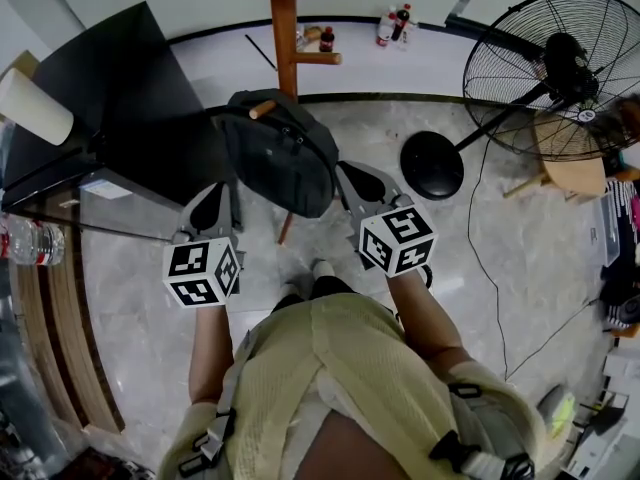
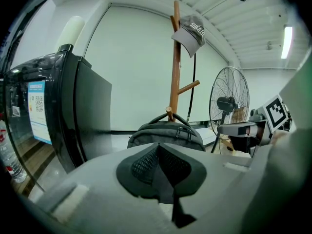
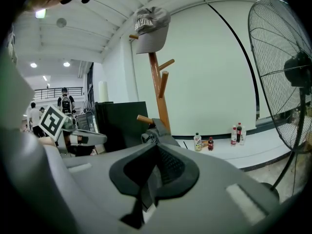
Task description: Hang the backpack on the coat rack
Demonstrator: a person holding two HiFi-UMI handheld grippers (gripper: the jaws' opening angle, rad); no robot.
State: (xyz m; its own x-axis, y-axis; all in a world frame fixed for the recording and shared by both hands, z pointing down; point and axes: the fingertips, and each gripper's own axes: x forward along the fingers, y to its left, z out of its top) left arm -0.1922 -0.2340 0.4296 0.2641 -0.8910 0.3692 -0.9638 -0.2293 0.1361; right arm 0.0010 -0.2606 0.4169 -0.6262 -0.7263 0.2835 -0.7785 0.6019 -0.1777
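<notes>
The backpack (image 1: 280, 158) hung at centre frame, its handle looped over a low peg (image 1: 262, 109) of the coat rack (image 1: 285, 38). Our left claw (image 1: 222, 200) and right claw (image 1: 350, 180) were both clenched on nothing, flanking it. We judged the loop sat near the peg's tip, so a nudge could slip it off.

The coat rack (image 1: 285, 28) is mostly hidden, apparently behind the backpack (image 1: 280, 158).
</notes>
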